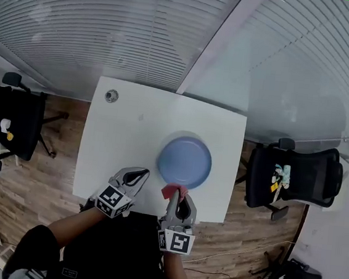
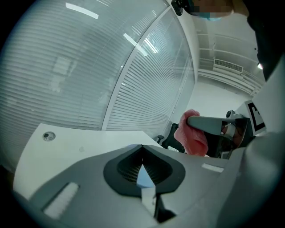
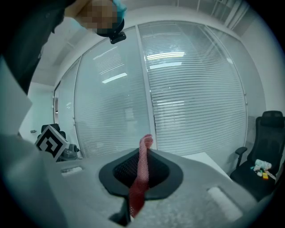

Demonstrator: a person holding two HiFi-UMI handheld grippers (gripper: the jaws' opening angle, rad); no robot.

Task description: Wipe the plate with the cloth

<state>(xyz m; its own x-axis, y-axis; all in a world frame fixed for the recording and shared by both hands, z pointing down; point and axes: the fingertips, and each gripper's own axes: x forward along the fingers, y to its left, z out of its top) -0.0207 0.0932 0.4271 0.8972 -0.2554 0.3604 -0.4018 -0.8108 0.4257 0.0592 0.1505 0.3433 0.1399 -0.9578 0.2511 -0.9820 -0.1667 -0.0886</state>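
Pinching a pink-red woven cloth [image 3: 139, 178] in my right hand-held gripper [image 1: 173, 197], I am holding it just beside the round blue plate [image 1: 185, 162] on the white counter [image 1: 125, 137]. My left hand-held gripper [image 1: 138, 175] is hovering closed and empty.

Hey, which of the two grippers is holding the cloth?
The right gripper: its jaws pinch the pink cloth, while the left gripper is shut on nothing.

plate [image 1: 185, 162]: blue | cloth [image 1: 170, 192]: pink-red | table [image 1: 124, 143]: white | floor [image 1: 46, 178]: brown wood-grain planks | chair [image 1: 301, 177]: black
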